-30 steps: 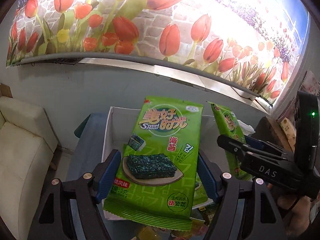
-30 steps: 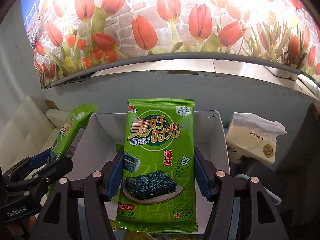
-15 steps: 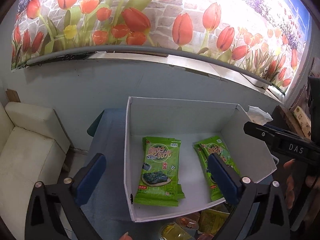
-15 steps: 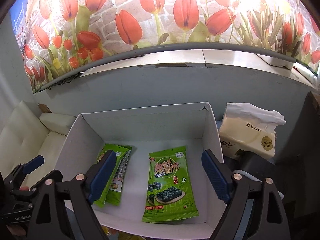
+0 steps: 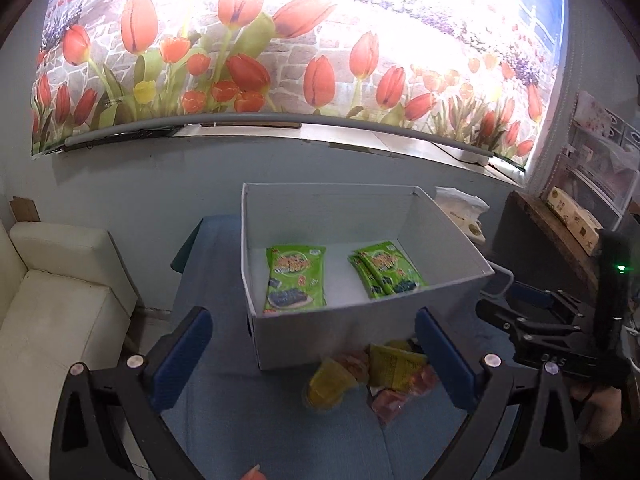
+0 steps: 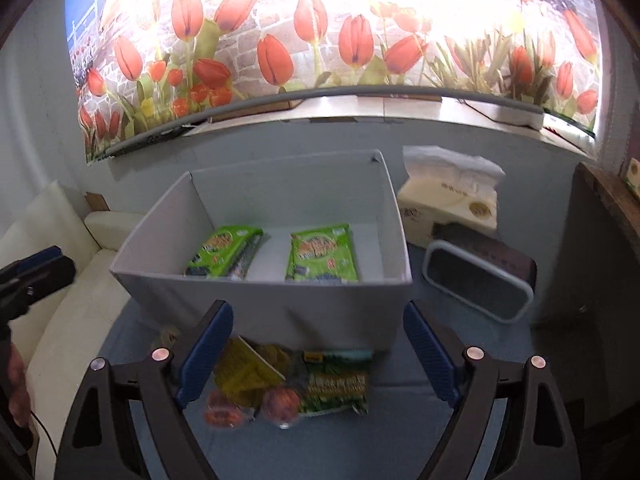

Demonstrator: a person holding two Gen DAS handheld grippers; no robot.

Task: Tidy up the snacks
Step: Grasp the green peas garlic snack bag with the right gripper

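Left wrist view shows the white box [image 5: 360, 336] with two green seaweed packs lying flat on its floor: one pack [image 5: 297, 278] toward the left wall of the box and a second pack [image 5: 387, 268] toward the right wall, well apart from each other. One second ago each gripper held such a pack upright between its jaws above the box; half a second ago both packs were already released inside. Now the left gripper [image 5: 314, 356] and the right gripper [image 6: 318, 354] are both pulled back in front of the box, with jaws wide open and nothing between them. This means the seaweed part of the task looks finished, in my judgement. What remains is the small pile of loose snacks [image 6: 280, 388] on the blue bench [image 6: 400, 440], just in front of the box's near wall: yellow packets, round reddish pieces and one green packet [image 6: 336, 380]. The right wrist view is a little blurred, so the exact kind of these snacks I cannot tell. Beside the right wall of the box stand a tissue pack [image 6: 452, 200] and a grey-rimmed container [image 6: 478, 284].
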